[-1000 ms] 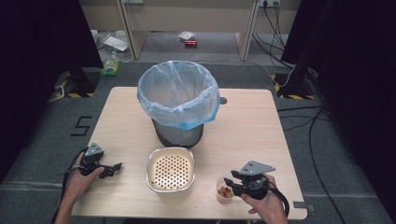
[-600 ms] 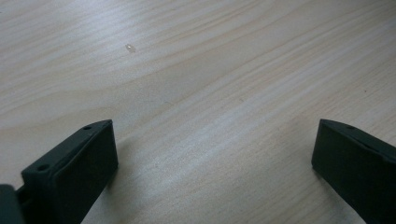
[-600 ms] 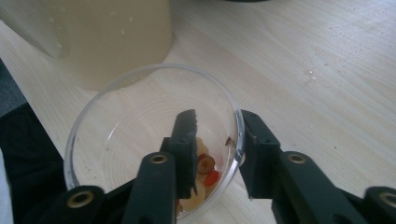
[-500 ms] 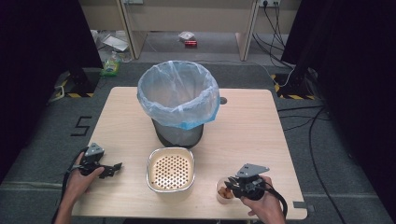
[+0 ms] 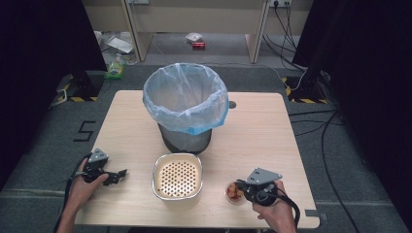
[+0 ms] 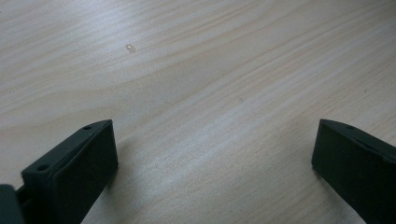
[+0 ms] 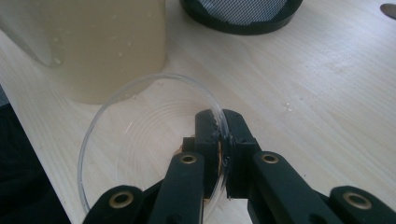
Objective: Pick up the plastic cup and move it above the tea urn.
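Note:
A small clear round dish with red-orange bits in it sits near the table's front right edge. My right gripper has just been closing, and its jaws are now shut on the dish's rim. In the right gripper view the thin clear wall of the dish is pinched between the two black fingertips of the right gripper. My left gripper rests at the front left, open. Bare wood lies between the jaws of the left gripper.
A cream perforated strainer basket stands at the front middle, just left of the dish; its wall rises close behind the dish. A black mesh bin lined with a blue bag stands at the table's centre, its base nearby.
The right gripper's jaws have narrowed from wide apart to closed on the dish's rim. Both hands stay where they were.

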A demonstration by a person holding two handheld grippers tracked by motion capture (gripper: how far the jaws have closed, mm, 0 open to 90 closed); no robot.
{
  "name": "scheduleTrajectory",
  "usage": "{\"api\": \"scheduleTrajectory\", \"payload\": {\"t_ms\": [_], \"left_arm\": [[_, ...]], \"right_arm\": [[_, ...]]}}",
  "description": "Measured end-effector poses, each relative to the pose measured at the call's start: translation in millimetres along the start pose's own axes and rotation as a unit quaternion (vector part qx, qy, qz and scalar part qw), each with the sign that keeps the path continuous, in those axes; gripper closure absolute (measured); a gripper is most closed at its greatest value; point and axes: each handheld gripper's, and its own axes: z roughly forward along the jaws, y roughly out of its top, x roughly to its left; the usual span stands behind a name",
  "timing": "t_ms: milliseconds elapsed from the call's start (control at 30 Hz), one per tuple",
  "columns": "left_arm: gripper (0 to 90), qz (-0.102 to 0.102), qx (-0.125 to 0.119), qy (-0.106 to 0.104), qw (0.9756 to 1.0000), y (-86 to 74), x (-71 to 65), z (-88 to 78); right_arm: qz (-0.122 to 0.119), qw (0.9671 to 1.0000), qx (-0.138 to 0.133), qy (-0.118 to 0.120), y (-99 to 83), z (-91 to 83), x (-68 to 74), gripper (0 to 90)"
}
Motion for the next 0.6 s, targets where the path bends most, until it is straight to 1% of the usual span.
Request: {"api": "scheduleTrajectory", "payload": {"t_ms": [33,233,267,300,400,467,533,567,600], "left_arm": [[0.0,0.0,0.0,0.0,1.0,0.0,-0.1,0.0],[0.0,0.0,0.0,0.0,1.0,0.0,0.0,0.0],[0.0,0.0,0.0,0.0,1.0,0.0,0.0,0.0],[0.0,0.0,0.0,0.0,1.0,0.0,0.0,0.0],[0.0,0.0,0.0,0.0,1.0,0.0,0.0,0.0],[0.0,0.0,0.0,0.0,1.0,0.1,0.0,0.0],[0.0,0.0,0.0,0.0,1.0,0.1,0.0,0.0],[0.0,0.0,0.0,0.0,1.0,0.1,0.0,0.0],[0.0,0.0,0.0,0.0,1.0,0.0,0.0,0.0]], "right_arm": [[0.004,1.0,-0.008,-0.002,0.9,-0.8,-2.9,86.3],[0.004,0.9997,-0.022,-0.014,4.9,-3.0,-9.8,86.4],[0.001,0.9994,-0.03,-0.018,7.8,-3.9,-11.8,86.4],[0.001,0.9994,-0.03,-0.018,7.8,-3.9,-11.8,86.4],[-0.005,0.9988,-0.042,-0.023,13.8,-5.5,-13.4,86.4],[-0.014,0.9979,-0.056,-0.03,22.1,-7.4,-14.7,86.4],[-0.016,0.9976,-0.06,-0.031,25.3,-8.4,-15.0,86.4],[-0.022,0.9967,-0.07,-0.035,31.7,-10.0,-15.9,86.4],[-0.022,0.9967,-0.07,-0.035,31.7,-10.0,-15.9,86.4]]}}
